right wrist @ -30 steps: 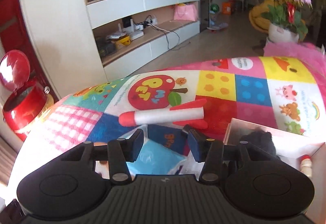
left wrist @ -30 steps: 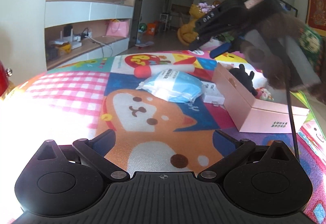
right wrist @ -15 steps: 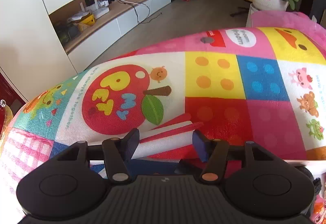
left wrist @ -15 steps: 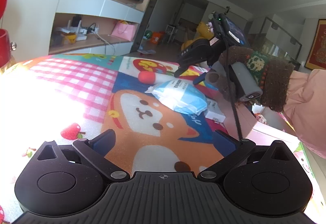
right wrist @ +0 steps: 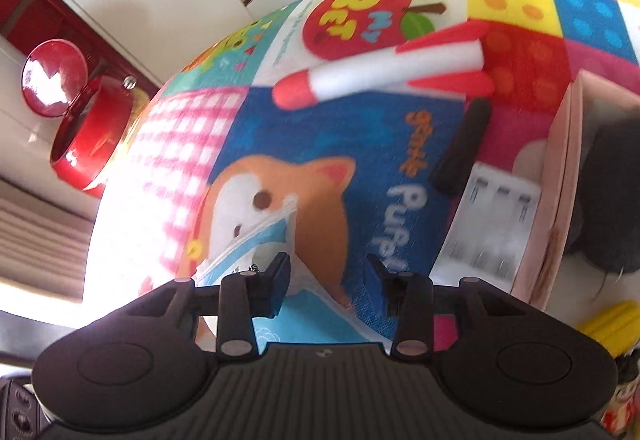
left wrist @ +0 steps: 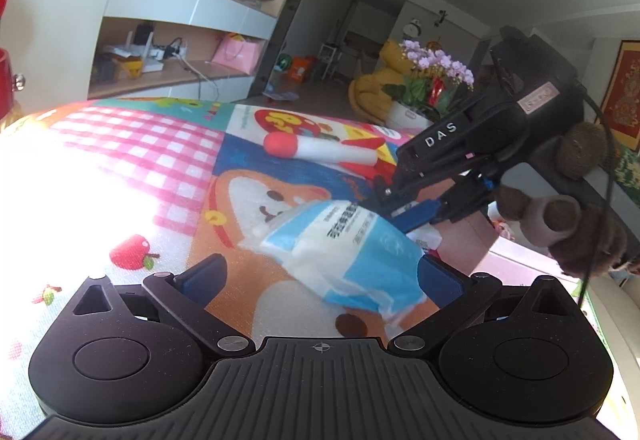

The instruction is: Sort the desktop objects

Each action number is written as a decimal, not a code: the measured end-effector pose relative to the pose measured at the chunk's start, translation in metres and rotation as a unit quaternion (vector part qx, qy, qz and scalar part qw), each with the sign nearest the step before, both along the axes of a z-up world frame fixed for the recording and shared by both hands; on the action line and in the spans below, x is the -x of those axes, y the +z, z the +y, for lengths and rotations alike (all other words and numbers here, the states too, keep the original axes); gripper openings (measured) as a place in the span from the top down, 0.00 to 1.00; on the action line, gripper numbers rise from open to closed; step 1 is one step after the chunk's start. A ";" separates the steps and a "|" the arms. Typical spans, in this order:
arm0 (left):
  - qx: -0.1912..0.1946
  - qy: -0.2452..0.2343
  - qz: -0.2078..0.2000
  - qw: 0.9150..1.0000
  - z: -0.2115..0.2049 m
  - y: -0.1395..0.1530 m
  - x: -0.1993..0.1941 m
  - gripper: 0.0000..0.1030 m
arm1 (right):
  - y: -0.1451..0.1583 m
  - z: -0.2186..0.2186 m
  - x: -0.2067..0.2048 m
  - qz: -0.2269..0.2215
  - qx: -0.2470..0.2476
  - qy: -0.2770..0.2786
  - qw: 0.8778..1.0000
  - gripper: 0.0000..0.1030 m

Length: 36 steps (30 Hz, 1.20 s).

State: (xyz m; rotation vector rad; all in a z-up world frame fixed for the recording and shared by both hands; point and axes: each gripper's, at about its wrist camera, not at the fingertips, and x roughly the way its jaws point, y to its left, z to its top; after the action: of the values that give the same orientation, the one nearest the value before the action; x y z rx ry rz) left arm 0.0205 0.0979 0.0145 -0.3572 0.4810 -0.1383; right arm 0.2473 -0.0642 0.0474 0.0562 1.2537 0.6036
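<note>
Tissue pack [left wrist: 344,252] flat on mat, right gripper [right wrist: 326,282] closing over its edge, not yet clamped, left gripper [left wrist: 320,274] apart

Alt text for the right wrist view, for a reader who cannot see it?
The right gripper points down with its jaws apart over the corner of a blue-and-white packet on a colourful cartoon mat. Beyond lie a foam rocket and a pink box.

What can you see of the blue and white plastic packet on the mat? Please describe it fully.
The blue and white plastic packet is a soft, crinkled pack with printed characters. It lies flat, at a slant, on the cartoon dog picture of the colourful mat. It sits between the open fingers of the left gripper. The right gripper has just been closing; its jaws straddle the packet's edge, and contact is unclear.
</note>
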 end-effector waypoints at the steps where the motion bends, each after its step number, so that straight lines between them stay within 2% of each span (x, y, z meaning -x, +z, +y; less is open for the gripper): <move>1: -0.002 0.000 -0.001 1.000 0.000 0.000 0.000 0.00 | 0.001 0.001 0.008 0.006 -0.004 0.013 1.000 0.60; 2: -0.004 -0.001 -0.002 1.000 -0.001 0.001 0.001 0.00 | 0.005 0.002 0.015 -0.002 -0.003 0.025 1.000 0.60; 4: -0.010 -0.002 -0.002 1.000 -0.003 0.001 0.001 0.00 | 0.023 0.001 0.022 -0.060 0.006 0.025 0.998 0.59; 7: -0.017 -0.004 -0.002 1.000 -0.005 0.002 0.001 0.00 | 0.043 -0.008 0.000 -0.124 0.033 -0.046 0.991 0.51; 9: -0.015 -0.004 -0.002 1.000 -0.005 0.002 0.001 0.00 | 0.042 -0.009 -0.024 -0.146 0.066 -0.088 0.983 0.50; 11: -0.006 -0.004 -0.001 1.000 -0.003 0.001 0.001 0.00 | 0.031 -0.008 -0.048 -0.140 0.092 -0.125 0.978 0.51; 13: 0.002 -0.004 0.000 1.000 0.000 0.000 0.000 0.00 | 0.015 -0.009 -0.068 -0.114 0.103 -0.153 0.976 0.52; 14: 0.005 -0.004 0.000 1.000 0.000 0.000 0.000 0.00 | 0.009 -0.008 -0.073 -0.111 0.110 -0.160 0.975 0.58; 16: 0.008 -0.004 0.000 1.000 0.001 0.000 0.000 0.00 | 0.006 0.002 -0.076 -0.128 0.135 -0.145 0.972 0.60; 18: 0.010 -0.004 -0.001 1.000 0.002 0.000 0.001 0.00 | 0.002 0.009 -0.077 -0.121 0.137 -0.130 0.975 0.67; 22: 0.009 -0.004 -0.002 1.000 0.001 0.000 0.002 0.00 | 0.004 0.022 -0.057 -0.149 0.163 -0.086 0.971 0.81; 25: 0.007 -0.004 -0.002 1.000 0.001 0.000 0.001 0.00 | 0.004 0.026 -0.047 -0.158 0.174 -0.069 0.970 0.80; 31: 0.011 -0.002 -0.004 1.000 0.002 0.000 0.000 0.00 | -0.011 0.021 -0.064 -0.151 0.194 -0.127 0.961 0.71; 33: 0.012 -0.002 -0.001 1.000 0.003 0.000 0.000 0.00 | -0.015 0.017 -0.069 -0.143 0.180 -0.137 0.964 0.74; 34: 0.013 -0.002 -0.002 1.000 0.003 0.000 0.000 0.00 | -0.012 0.017 -0.067 -0.144 0.177 -0.130 0.965 0.79; 36: 0.012 -0.002 0.000 1.000 0.003 -0.001 0.000 0.00 | 0.000 0.016 -0.054 -0.149 0.154 -0.108 0.971 0.82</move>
State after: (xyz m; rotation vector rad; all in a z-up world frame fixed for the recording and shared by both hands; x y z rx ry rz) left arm 0.0210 0.1010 0.0140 -0.3807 0.4796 -0.1483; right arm 0.3012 -0.0481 0.0472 -0.1498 1.0186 0.2135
